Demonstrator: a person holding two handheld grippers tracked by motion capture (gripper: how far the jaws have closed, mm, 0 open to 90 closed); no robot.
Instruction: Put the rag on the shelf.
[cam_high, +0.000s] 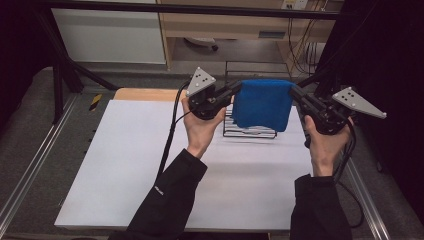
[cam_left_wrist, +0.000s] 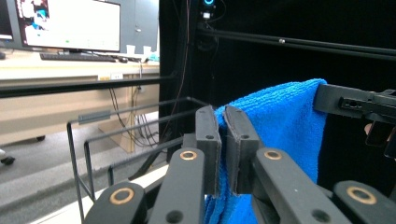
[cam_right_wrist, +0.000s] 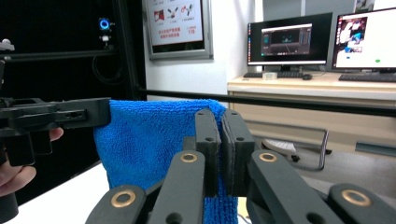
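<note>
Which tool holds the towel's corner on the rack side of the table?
The left tool, at the left of the high view, shut on the blue towel at its upper left corner, above the wire rack. The right tool pinches the opposite corner.

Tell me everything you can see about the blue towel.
The towel is bright blue, with a looped terry-like pile. It hangs folded over, held up by its two top corners: the left gripper is shut on one, the right gripper on the other. Its top edge stretches between them; the rest drapes down in front of a black wire rack, above the white table.
</note>
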